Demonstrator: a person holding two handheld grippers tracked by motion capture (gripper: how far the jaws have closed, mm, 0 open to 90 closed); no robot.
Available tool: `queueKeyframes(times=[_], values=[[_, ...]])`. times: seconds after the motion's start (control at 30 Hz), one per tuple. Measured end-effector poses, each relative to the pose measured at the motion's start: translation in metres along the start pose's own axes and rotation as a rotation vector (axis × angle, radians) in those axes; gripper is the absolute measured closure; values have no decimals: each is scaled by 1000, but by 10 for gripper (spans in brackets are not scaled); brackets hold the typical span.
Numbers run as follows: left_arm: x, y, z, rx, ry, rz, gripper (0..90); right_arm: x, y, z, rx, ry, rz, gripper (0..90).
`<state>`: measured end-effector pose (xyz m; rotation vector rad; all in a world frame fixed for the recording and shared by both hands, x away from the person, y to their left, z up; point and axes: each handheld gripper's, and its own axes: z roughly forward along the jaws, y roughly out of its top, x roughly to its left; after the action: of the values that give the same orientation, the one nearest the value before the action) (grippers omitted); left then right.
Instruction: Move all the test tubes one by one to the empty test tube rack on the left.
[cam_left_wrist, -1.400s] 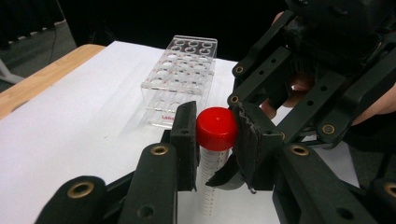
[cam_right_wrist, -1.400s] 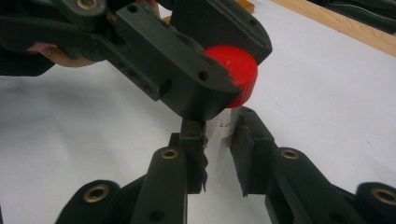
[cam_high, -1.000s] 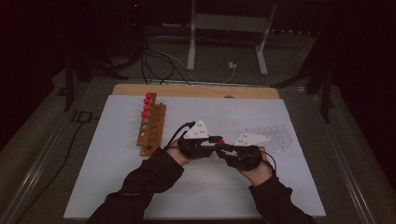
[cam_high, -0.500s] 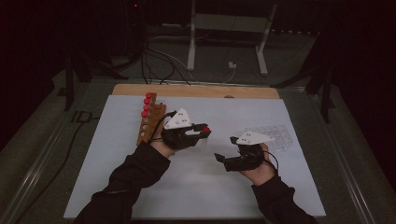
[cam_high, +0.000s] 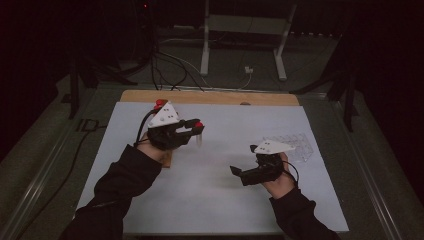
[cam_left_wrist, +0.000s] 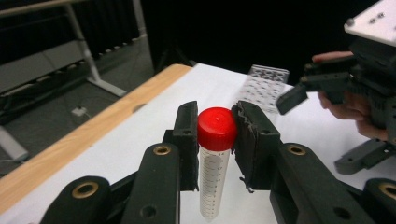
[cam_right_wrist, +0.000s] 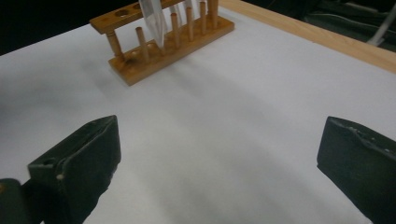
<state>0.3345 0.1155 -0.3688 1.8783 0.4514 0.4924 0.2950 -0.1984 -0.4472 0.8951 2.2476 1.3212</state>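
Both my claws have just traded roles: my right gripper (cam_high: 239, 173), low at centre-right of the high view, has just spread its jaws wide with nothing between them, while my left gripper (cam_high: 192, 131) clamps the red-capped tube (cam_left_wrist: 215, 163) by its cap and has carried it up-left toward the wooden rack (cam_right_wrist: 163, 39). Handover looks done; racking comes next, though that dim rack's free holes are hard to judge.

In the high view the left gripper (cam_high: 192, 131) and its hand hide most of the rack (cam_high: 166, 159); tube (cam_high: 198, 134) beside it is a blur.
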Motion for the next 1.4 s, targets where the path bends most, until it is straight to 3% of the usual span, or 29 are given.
queueKeyframes(times=[0.77,1.07,1.4], values=[[56,-31,-64,3,231,-78,722,2,1,-1,-13,21,-11,0],[72,-52,-59,23,291,-117,721,1,0,0,-11,18,-12,0],[77,-74,-47,77,300,-141,721,0,-1,0,-9,22,-6,0]])
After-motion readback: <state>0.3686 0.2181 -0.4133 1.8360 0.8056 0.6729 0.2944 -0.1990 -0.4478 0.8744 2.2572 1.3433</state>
